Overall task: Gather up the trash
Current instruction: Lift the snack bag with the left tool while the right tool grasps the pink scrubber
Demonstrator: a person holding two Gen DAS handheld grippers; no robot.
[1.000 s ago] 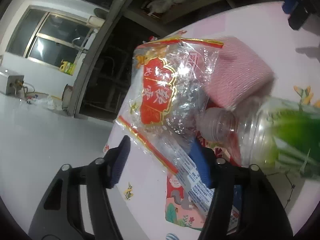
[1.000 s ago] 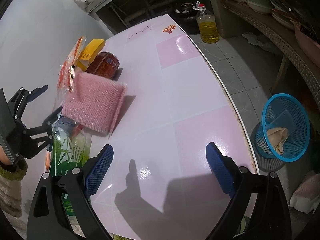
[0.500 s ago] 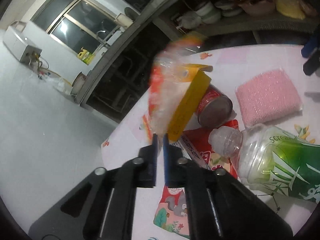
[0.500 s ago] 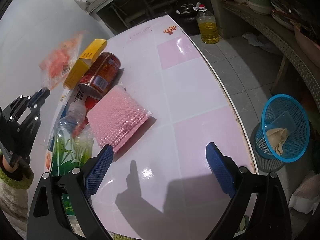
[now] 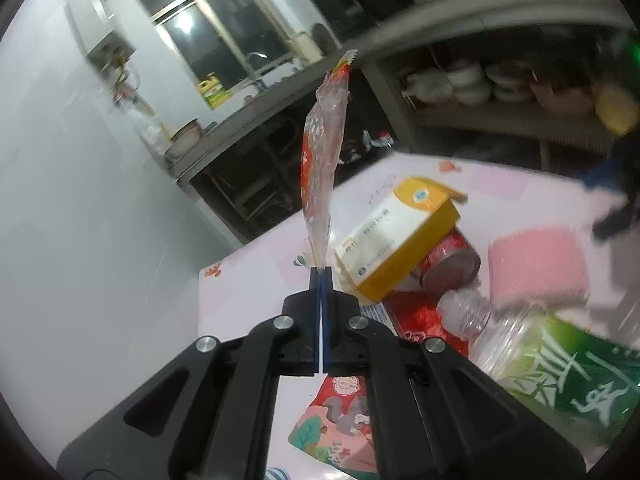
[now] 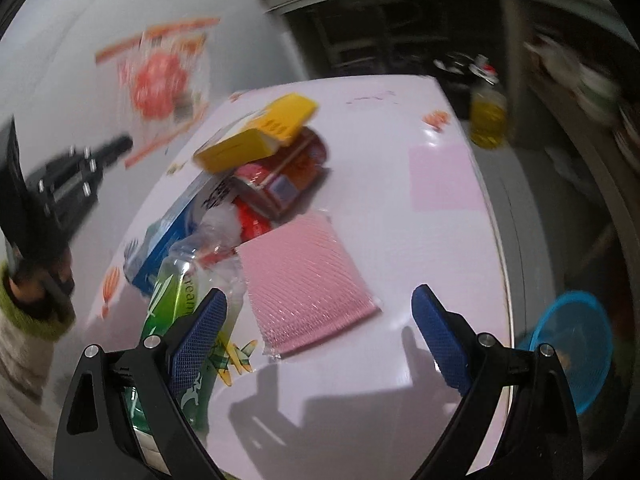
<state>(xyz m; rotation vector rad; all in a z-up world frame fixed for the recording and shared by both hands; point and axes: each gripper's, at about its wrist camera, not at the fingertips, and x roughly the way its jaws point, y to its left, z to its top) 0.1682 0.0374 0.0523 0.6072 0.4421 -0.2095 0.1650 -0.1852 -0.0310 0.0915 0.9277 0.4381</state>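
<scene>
My left gripper (image 5: 321,274) is shut on the edge of a clear plastic bag with red print (image 5: 322,160) and holds it up above the table; the bag (image 6: 160,76) and the gripper (image 6: 120,146) also show in the right wrist view. On the pink table (image 6: 420,240) lie a yellow box (image 5: 400,232), a red can (image 5: 452,260), a pink bubble-wrap pouch (image 6: 304,280), a green-labelled plastic bottle (image 5: 552,368) and flat printed wrappers (image 5: 336,420). My right gripper (image 6: 318,340) is open and empty, above the table near the pouch.
A blue mesh basket (image 6: 572,344) with some trash stands on the floor to the right of the table. A bottle of yellow oil (image 6: 486,120) stands on the floor beyond the table's far edge. Shelves with bowls (image 5: 472,84) run behind.
My left gripper shut on the plastic bag and lifted it off the pile. The pink pouch slid off and now lies flat on the table. My right gripper moved left toward the pile.
</scene>
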